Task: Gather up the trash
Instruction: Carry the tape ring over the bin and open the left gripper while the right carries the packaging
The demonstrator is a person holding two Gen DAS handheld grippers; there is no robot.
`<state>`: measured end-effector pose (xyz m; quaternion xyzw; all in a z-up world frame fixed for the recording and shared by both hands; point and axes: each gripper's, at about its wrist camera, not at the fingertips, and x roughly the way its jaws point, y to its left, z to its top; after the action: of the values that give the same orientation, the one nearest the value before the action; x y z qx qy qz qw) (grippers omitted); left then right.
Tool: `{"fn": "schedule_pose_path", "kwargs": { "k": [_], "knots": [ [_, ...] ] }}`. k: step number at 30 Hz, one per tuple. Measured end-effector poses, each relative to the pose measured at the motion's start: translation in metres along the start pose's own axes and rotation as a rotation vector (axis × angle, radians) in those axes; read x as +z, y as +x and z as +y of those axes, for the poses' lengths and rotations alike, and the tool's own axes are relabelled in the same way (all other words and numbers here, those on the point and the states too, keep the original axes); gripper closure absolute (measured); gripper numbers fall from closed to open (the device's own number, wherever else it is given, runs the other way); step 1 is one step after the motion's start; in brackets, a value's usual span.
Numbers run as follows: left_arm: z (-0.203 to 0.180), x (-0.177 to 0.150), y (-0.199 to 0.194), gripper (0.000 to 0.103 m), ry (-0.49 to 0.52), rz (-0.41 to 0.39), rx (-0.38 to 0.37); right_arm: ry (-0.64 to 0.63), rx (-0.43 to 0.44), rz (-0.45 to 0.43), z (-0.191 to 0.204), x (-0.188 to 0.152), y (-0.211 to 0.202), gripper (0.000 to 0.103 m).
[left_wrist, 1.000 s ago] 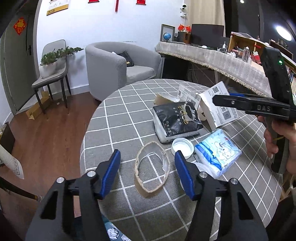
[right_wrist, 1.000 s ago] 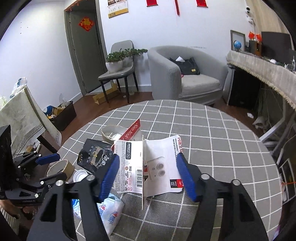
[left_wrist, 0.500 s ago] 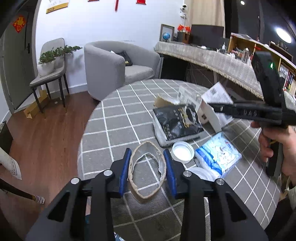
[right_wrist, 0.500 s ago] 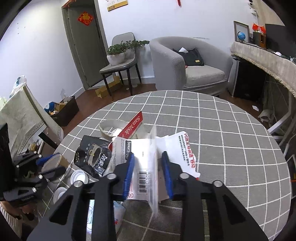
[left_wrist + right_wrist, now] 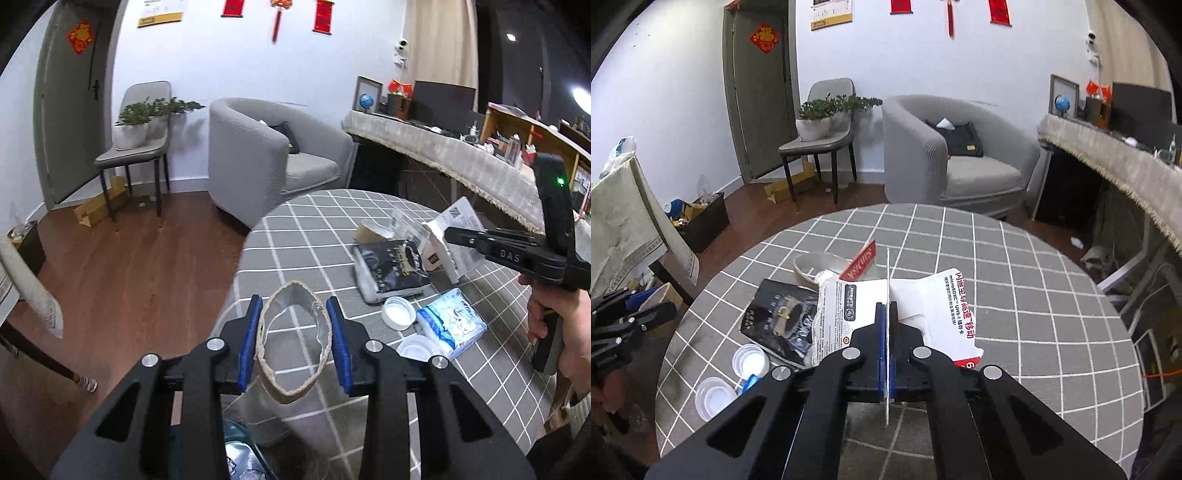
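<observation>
Both grippers have just clamped: the left gripper (image 5: 293,334) lifts a torn brown cardboard ring (image 5: 291,347) off the grey checked round table (image 5: 1034,295); the right gripper (image 5: 886,332) pinches a white card package (image 5: 916,295) upright, ready for binning.

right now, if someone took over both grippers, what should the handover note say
Left gripper: shut on the cardboard tape ring, held at the table edge.
Right gripper: shut on the upright flap of the white memory card packaging.
Left on the table: black pouch, white cap, tissue pack, clear lid, paper cup.
Done: two pieces gripped; nothing visibly binned.
Next: carry both away, then collect the rest.
</observation>
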<state>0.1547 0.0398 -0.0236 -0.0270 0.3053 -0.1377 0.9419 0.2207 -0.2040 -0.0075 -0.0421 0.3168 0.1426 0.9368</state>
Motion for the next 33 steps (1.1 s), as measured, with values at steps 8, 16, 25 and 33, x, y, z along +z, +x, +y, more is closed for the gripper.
{"fn": "schedule_pose_path", "kwargs": {
  "k": [8,16,25,33],
  "knots": [
    [0.021,-0.011,-0.023,0.065,-0.052,0.015,0.073,-0.009,-0.071,-0.091,0.005,-0.002,-0.034,0.102],
    [0.038,-0.032,-0.048,0.065,-0.080,0.041,0.156,-0.030,-0.019,-0.137,0.034,-0.009,-0.057,0.102],
    [0.060,-0.063,-0.068,0.065,-0.092,0.109,0.221,-0.058,0.074,-0.155,0.072,-0.021,-0.073,0.102],
    [0.082,-0.091,-0.068,0.065,-0.116,0.217,0.227,-0.083,0.169,-0.148,0.111,-0.026,-0.077,0.102]
  ]
}}
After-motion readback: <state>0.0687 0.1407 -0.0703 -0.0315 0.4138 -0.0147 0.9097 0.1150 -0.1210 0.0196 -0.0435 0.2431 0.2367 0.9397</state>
